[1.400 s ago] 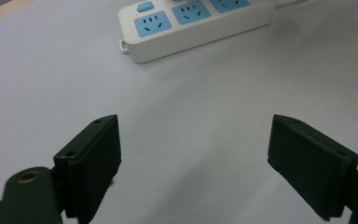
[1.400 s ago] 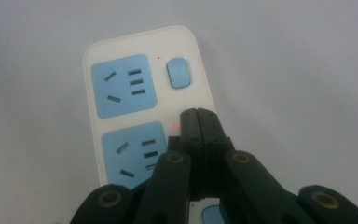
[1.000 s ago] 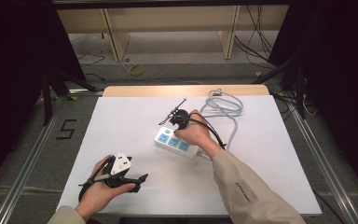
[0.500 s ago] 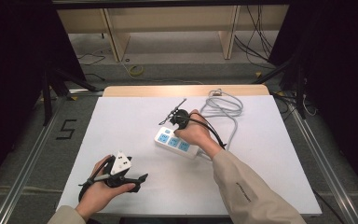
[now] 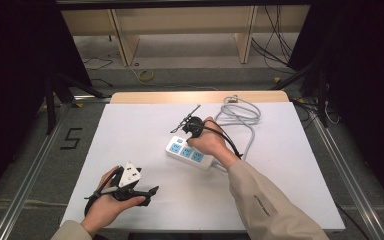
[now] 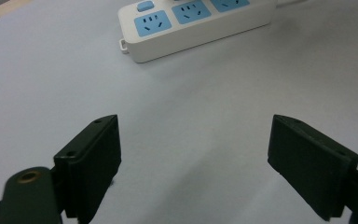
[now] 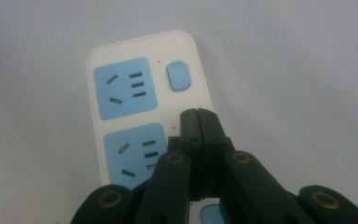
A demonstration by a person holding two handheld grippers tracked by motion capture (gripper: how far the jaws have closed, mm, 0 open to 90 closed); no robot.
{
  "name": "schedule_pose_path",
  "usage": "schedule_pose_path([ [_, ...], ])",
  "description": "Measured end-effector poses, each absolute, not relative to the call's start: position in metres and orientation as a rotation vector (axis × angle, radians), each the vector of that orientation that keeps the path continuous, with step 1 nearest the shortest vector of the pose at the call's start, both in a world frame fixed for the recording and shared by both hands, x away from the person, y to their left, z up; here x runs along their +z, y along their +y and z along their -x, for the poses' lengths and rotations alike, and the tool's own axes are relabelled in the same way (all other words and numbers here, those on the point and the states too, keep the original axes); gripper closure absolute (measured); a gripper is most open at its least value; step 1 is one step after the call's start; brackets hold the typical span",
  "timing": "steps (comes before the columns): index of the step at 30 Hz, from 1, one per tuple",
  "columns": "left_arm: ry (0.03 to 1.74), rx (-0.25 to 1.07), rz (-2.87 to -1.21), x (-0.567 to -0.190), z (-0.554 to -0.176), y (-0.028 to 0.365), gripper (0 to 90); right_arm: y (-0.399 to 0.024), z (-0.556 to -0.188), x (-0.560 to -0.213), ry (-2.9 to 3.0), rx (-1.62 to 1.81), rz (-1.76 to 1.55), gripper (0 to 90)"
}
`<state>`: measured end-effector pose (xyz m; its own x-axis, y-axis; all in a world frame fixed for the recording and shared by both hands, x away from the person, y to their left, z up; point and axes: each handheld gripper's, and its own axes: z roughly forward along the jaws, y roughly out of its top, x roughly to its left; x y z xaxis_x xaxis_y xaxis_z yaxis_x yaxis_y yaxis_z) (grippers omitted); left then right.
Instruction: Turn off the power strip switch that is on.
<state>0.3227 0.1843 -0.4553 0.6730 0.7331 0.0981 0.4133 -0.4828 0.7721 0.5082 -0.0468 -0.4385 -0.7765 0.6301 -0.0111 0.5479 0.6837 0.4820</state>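
A white power strip (image 5: 189,152) with blue sockets lies mid-table, its grey cable (image 5: 245,120) looping toward the far edge. My right gripper (image 5: 179,131) hovers just over the strip's left end. In the right gripper view its jaws are pressed together with nothing between them, tips (image 7: 200,116) over the strip (image 7: 121,93) just below a blue switch (image 7: 178,76). My left gripper (image 5: 150,192) rests low at the table's near left. Its fingers (image 6: 91,154) stand wide apart, bare table between them and the strip (image 6: 191,23) farther off.
The white tabletop (image 5: 130,130) has a wooden strip (image 5: 195,96) along its far edge. A "5" mark (image 5: 71,138) is on the floor at left. Metal rails run along both sides, and shelving legs with loose cables stand beyond the table.
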Motion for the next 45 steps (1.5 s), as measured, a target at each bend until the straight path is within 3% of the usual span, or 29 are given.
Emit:
schedule_pose_path([
  [25,0.878,0.546,-2.137,-0.456,-0.323,0.184,16.8,-0.052,-0.504,-0.433,2.683,0.785,-0.937,90.0],
  [45,0.879,0.55,-2.138,-0.456,-0.323,0.184,16.8,-0.071,-0.497,-0.427,2.632,0.86,-0.942,70.9],
])
